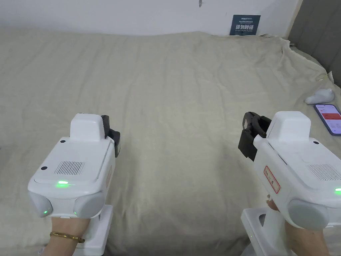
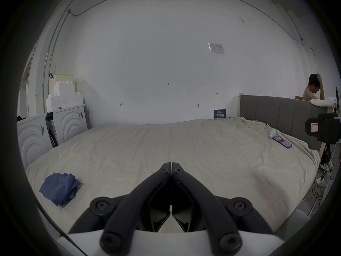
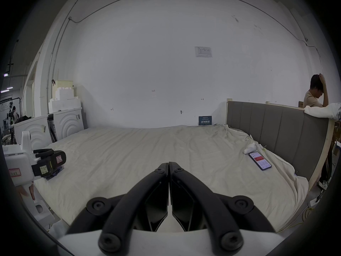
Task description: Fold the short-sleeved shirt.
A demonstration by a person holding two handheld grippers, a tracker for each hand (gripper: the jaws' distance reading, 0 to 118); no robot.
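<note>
A crumpled dark blue shirt (image 2: pixel 59 188) lies in a heap on the beige bed sheet (image 1: pixel 179 110), near the bed's left edge, to the left of my left gripper. My left gripper (image 2: pixel 171 165) is shut with nothing between its jaws, and it hovers over bare sheet (image 1: pixel 111 136). My right gripper (image 3: pixel 168 165) is shut and empty as well, held over the sheet further right (image 1: pixel 249 136). From the right gripper view, the left gripper (image 3: pixel 49 160) hides most of the shirt, leaving a sliver of blue (image 3: pixel 55 173) below it.
A phone (image 1: pixel 329 118) and a small white object (image 1: pixel 320 96) lie on the bed's right side beside the grey headboard (image 3: pixel 276 130). A person (image 3: pixel 315 93) sits behind the headboard. White cabinets (image 2: pixel 68 123) stand past the bed's far left corner. A wall closes the far side.
</note>
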